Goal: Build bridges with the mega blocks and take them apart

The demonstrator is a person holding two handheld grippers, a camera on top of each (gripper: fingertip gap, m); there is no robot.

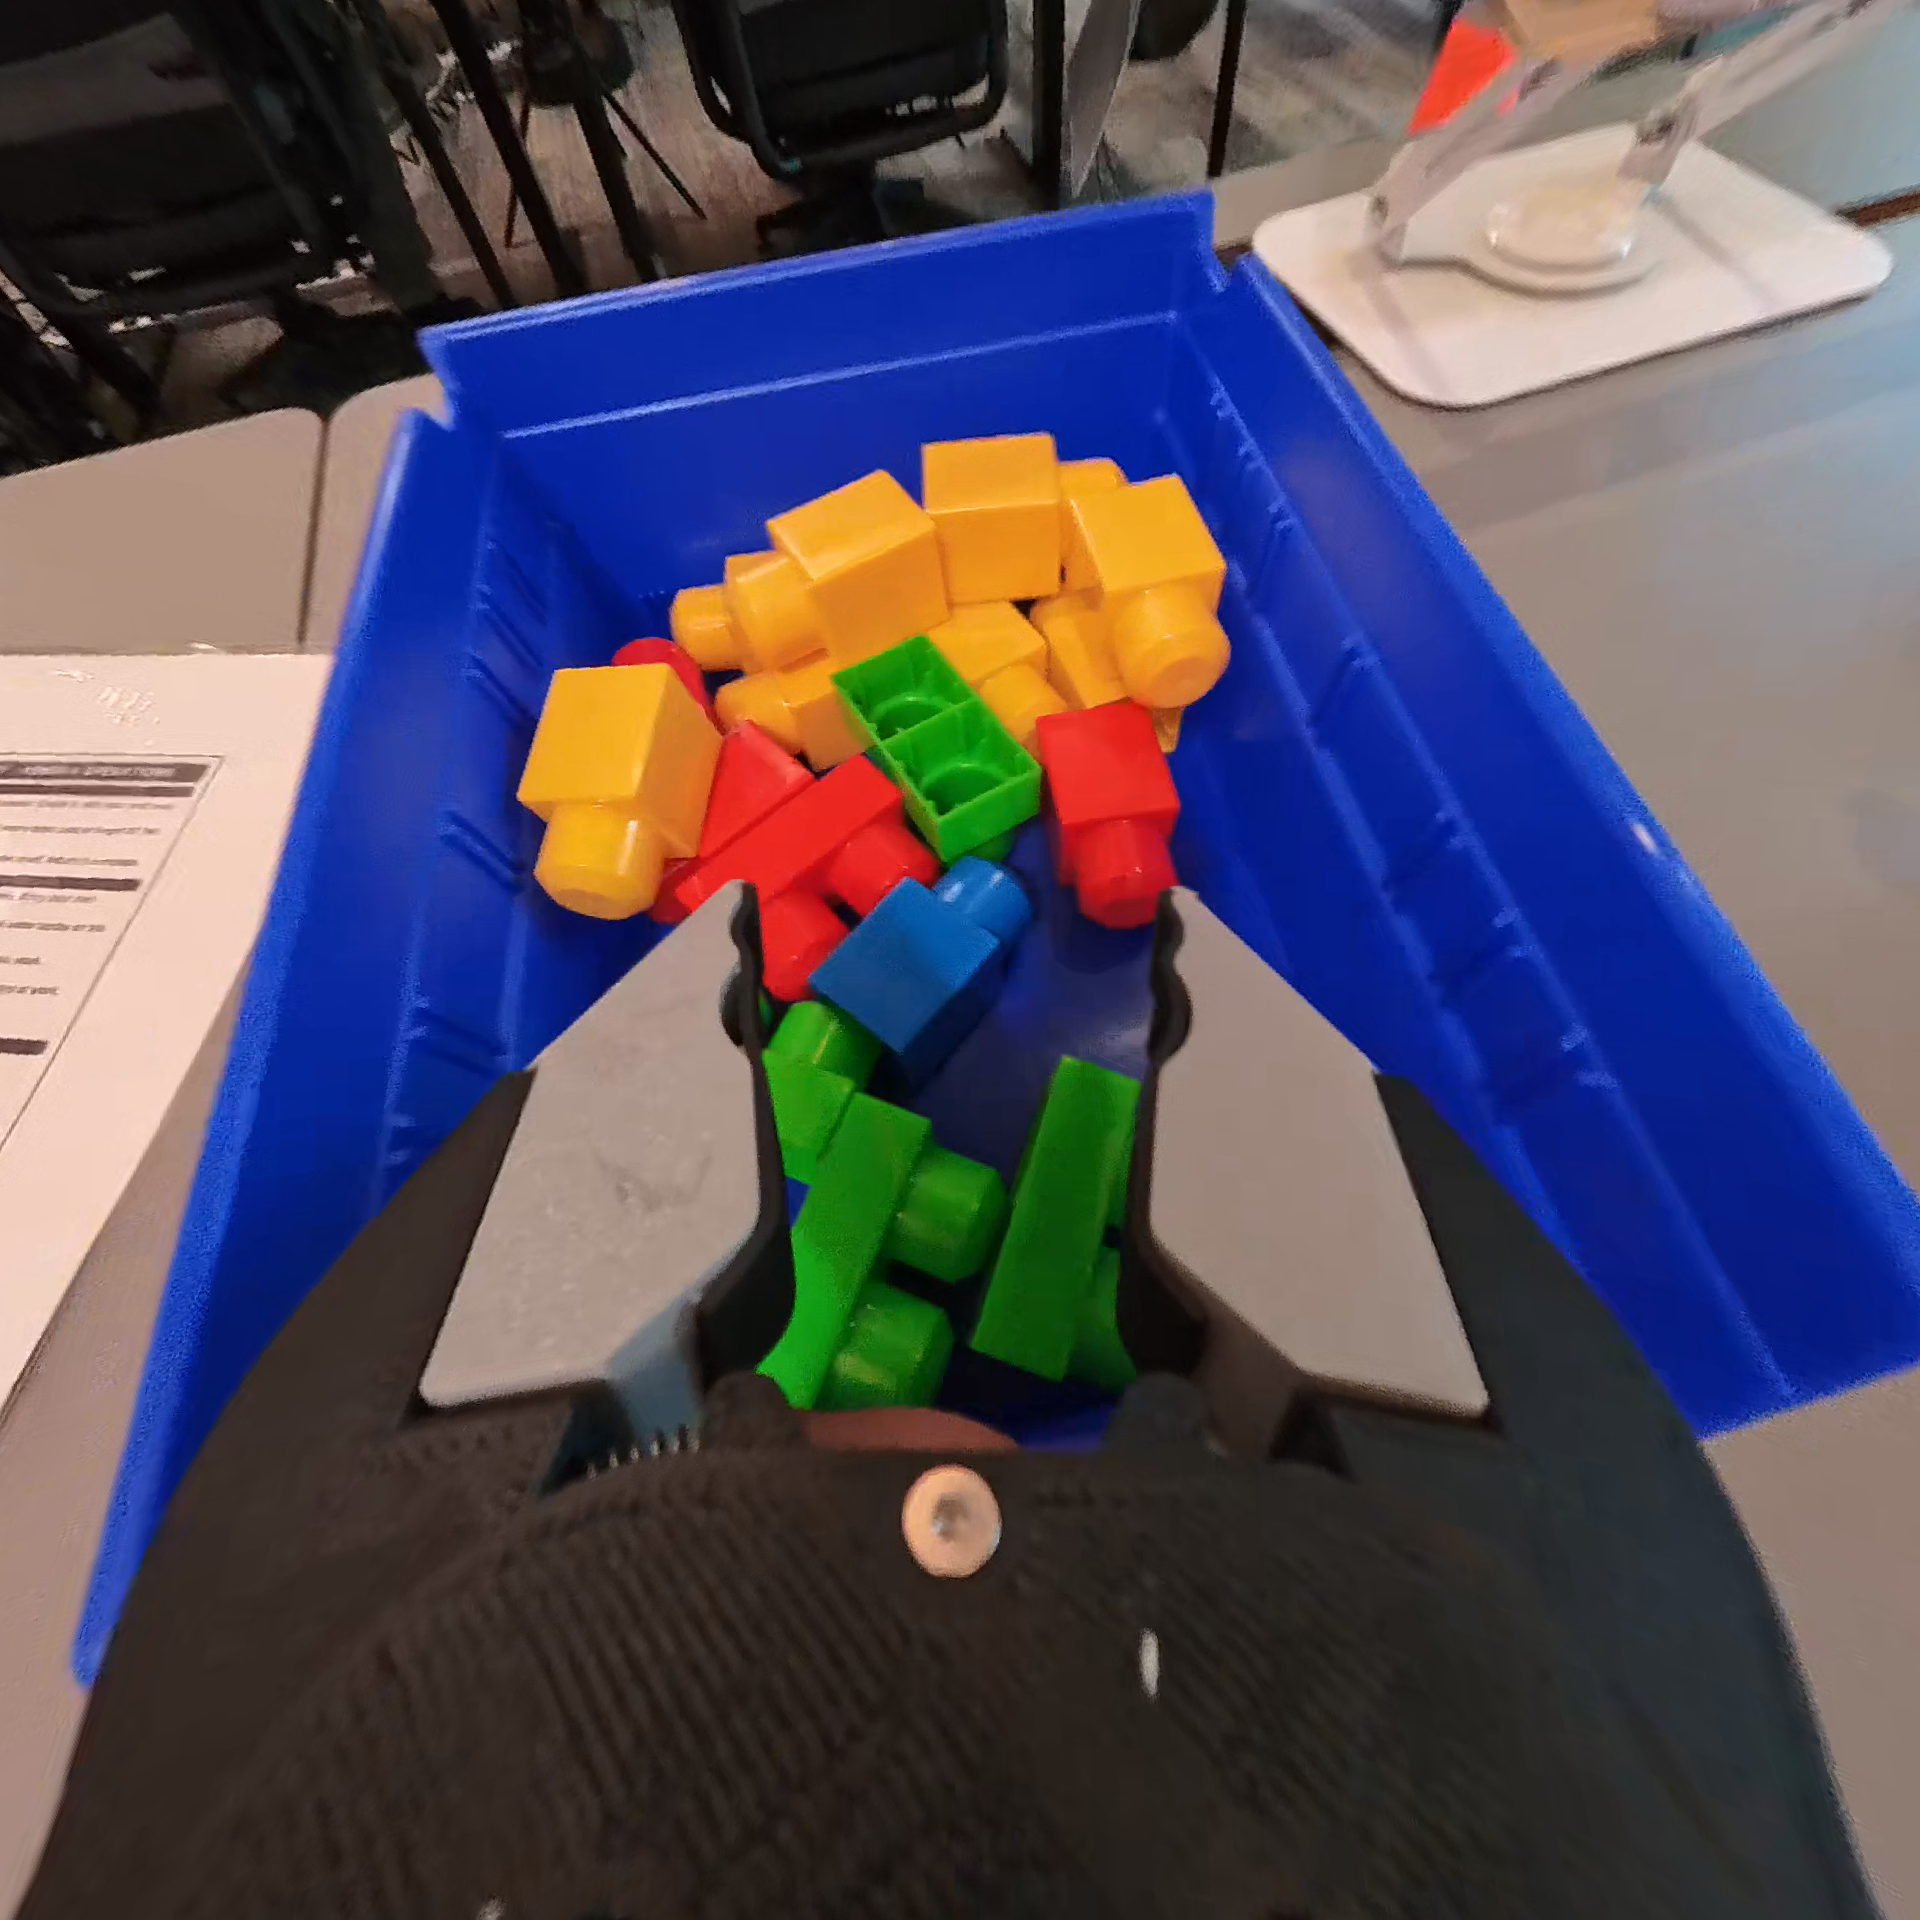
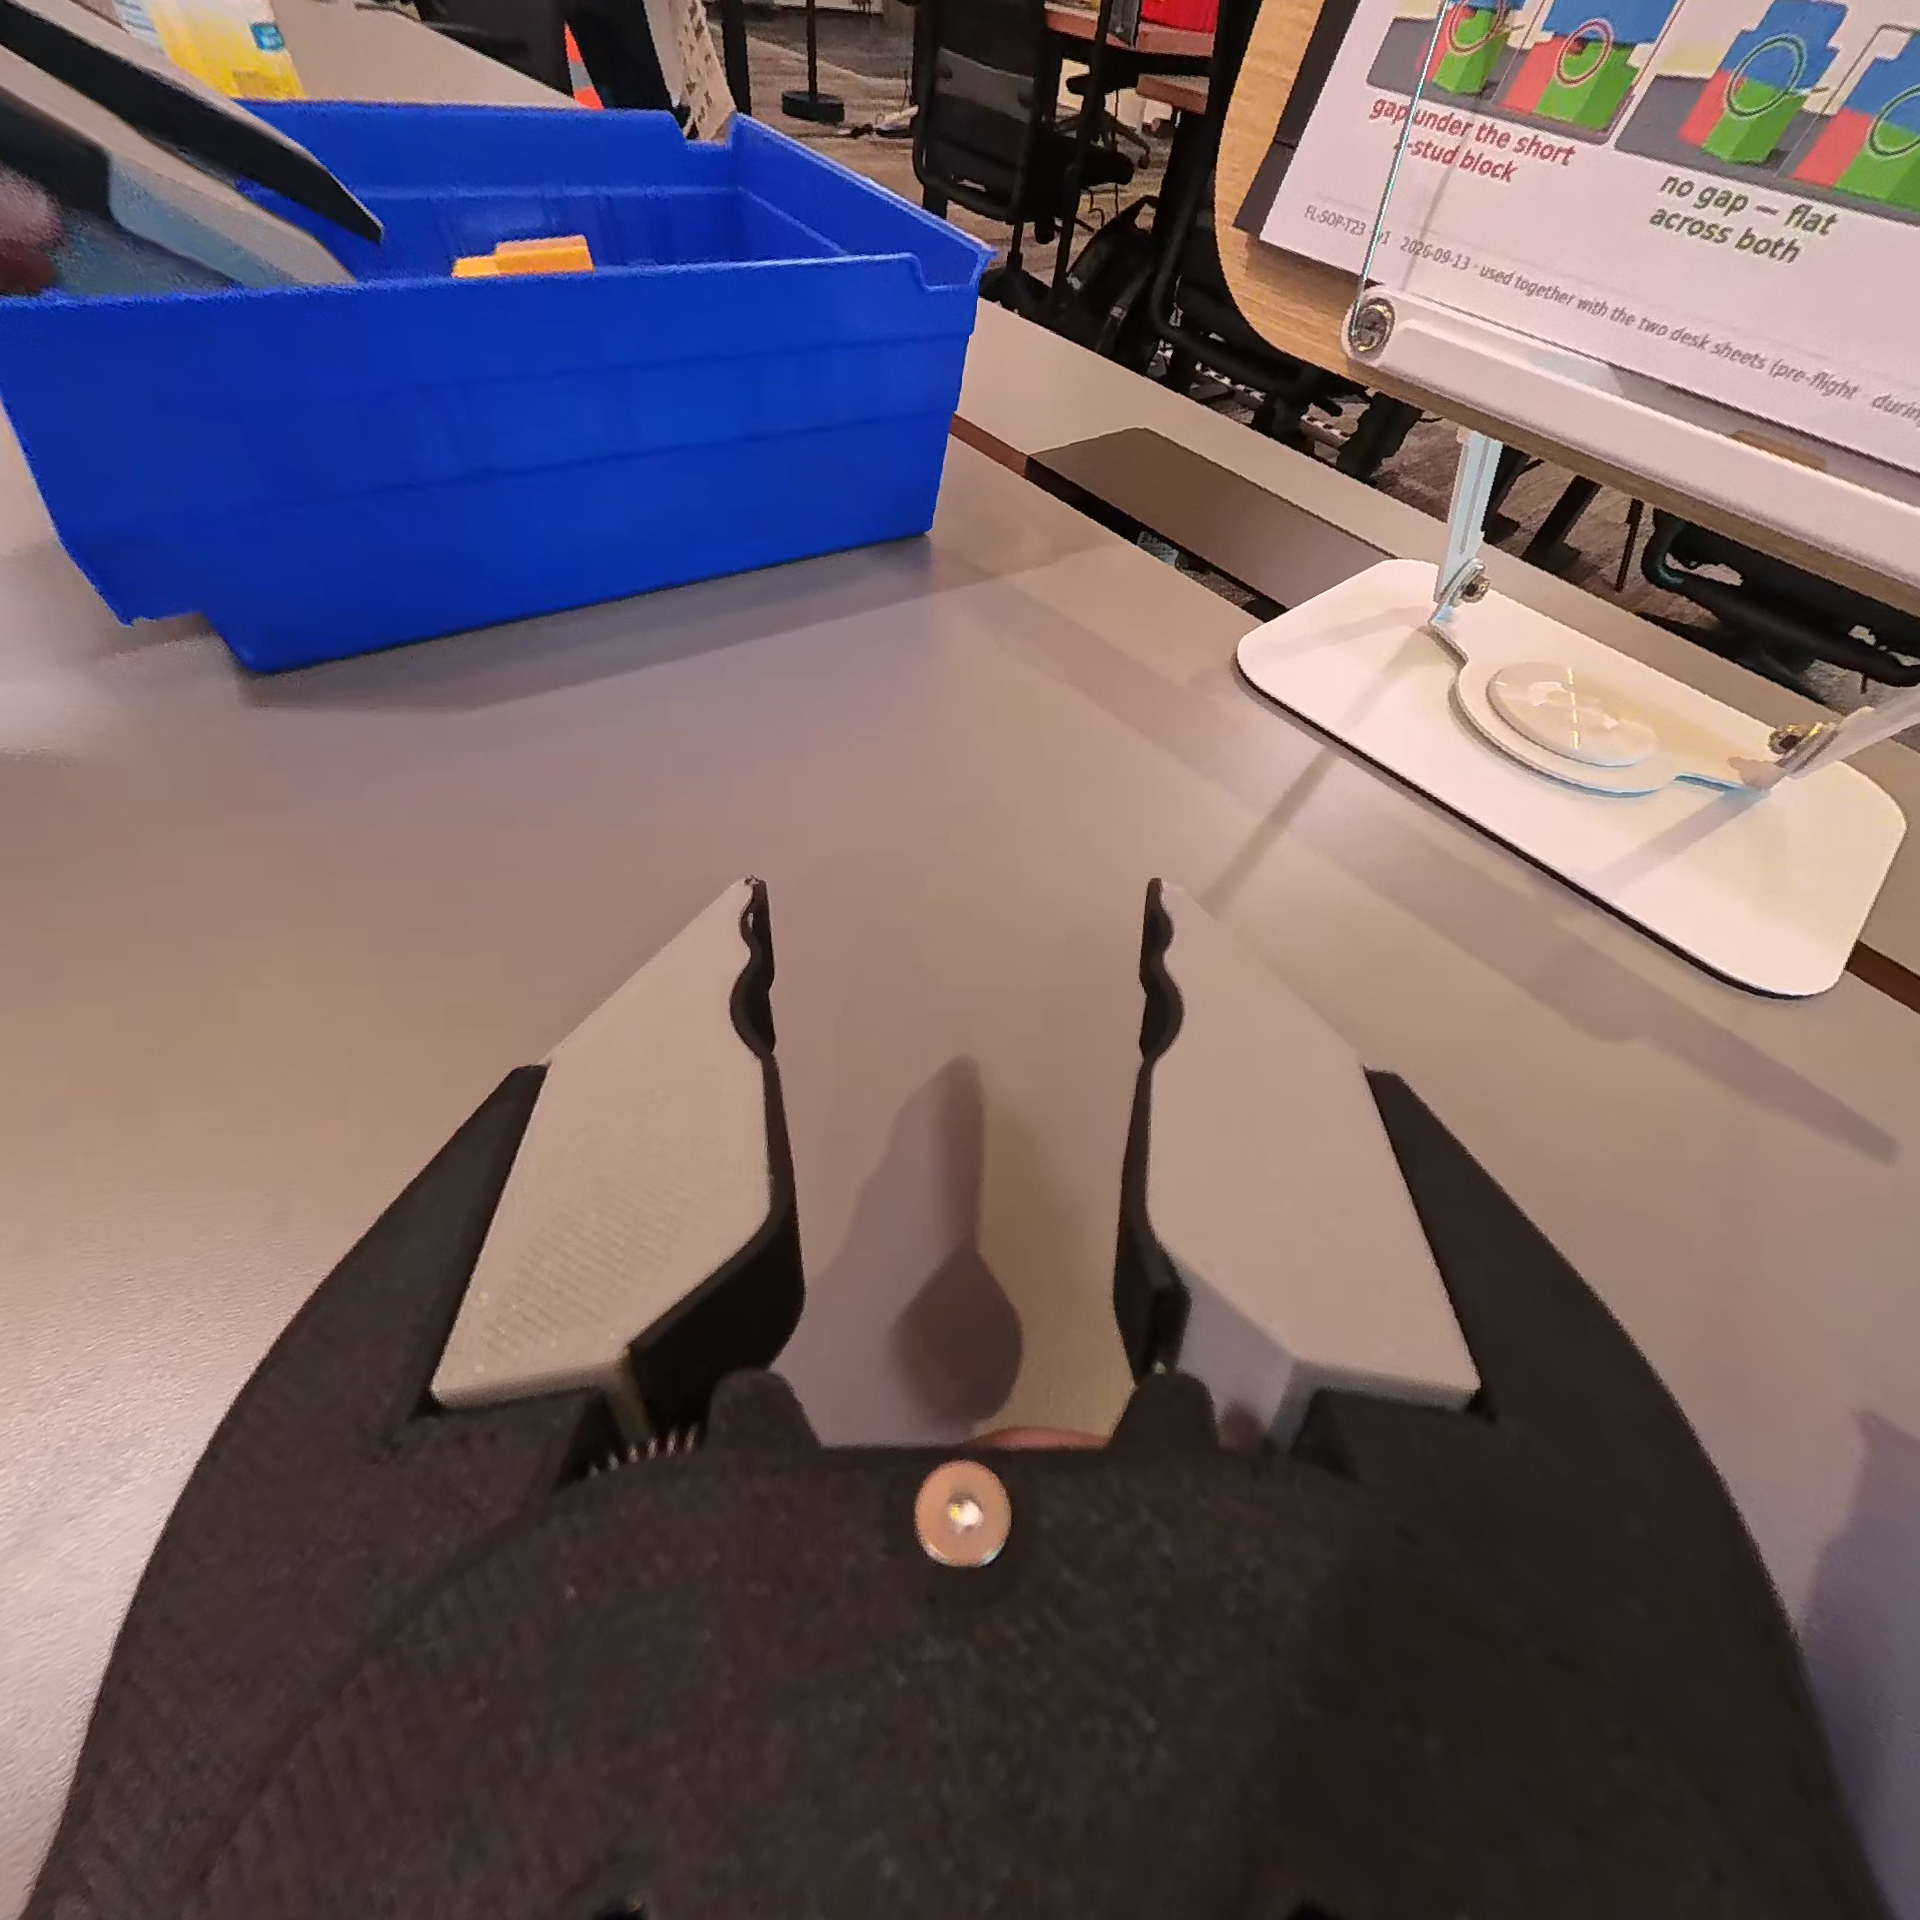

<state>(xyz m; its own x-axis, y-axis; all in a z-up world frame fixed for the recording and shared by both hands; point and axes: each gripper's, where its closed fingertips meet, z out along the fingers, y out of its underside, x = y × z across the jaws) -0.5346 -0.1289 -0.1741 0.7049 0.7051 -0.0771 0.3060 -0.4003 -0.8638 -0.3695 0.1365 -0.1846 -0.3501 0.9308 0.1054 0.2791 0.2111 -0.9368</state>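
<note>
Hovering agape over the blue bin [image 1: 1351,665], the left gripper [image 1: 956,914] faced the blue block [image 1: 914,971] at twelve o'clock; squaring on its flat sides seemed advisable; right gripper [image 2: 956,904] idle, agape

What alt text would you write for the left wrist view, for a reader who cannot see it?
An open grey-and-black two-finger gripper hangs over a blue plastic bin of loose yellow, red, green and blue plastic toy blocks, a blue block between its fingertips. The bin sits on a grey table.

Printed sheet [image 1: 114,883] left on grey table [image 2: 623,831]; white stand [image 2: 1579,769] holding instruction card [image 2: 1621,197]; chairs [image 1: 842,73] behind
</note>
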